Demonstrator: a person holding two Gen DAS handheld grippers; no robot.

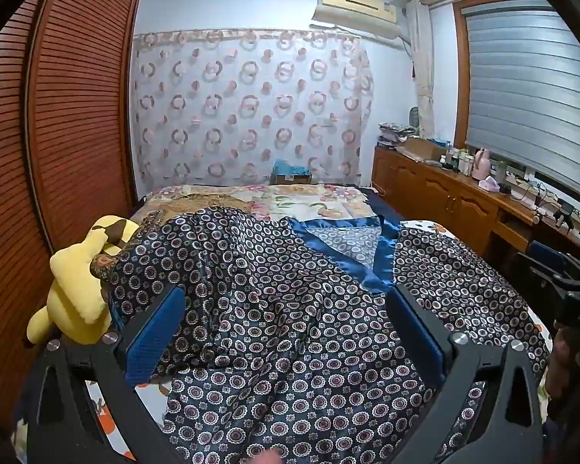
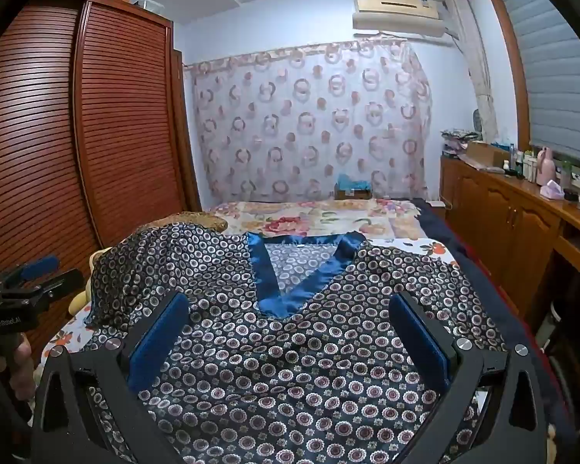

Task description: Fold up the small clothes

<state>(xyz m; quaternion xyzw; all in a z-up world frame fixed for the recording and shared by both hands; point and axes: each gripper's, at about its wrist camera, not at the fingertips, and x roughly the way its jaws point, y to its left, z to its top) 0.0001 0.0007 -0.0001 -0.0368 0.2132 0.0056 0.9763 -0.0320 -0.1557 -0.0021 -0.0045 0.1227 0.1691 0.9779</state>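
A dark top [image 2: 290,352] printed with small circles and trimmed with a blue satin V-neck [image 2: 282,290] lies spread front-up on the bed. Its left sleeve side [image 1: 212,255] is bunched up over a yellow plush toy. My left gripper [image 1: 286,332] hovers open over the left part of the top [image 1: 290,367], nothing between its blue pads. My right gripper [image 2: 290,332] is open above the chest, just below the neckline, also with nothing held. The other gripper shows at each view's edge, right gripper [image 1: 568,290], left gripper [image 2: 31,282].
A yellow plush toy [image 1: 77,294] lies at the bed's left edge by the louvred wardrobe [image 1: 58,116]. A floral bedspread [image 2: 321,220] covers the far half of the bed. A wooden cabinet [image 2: 514,224] with bottles stands along the right wall.
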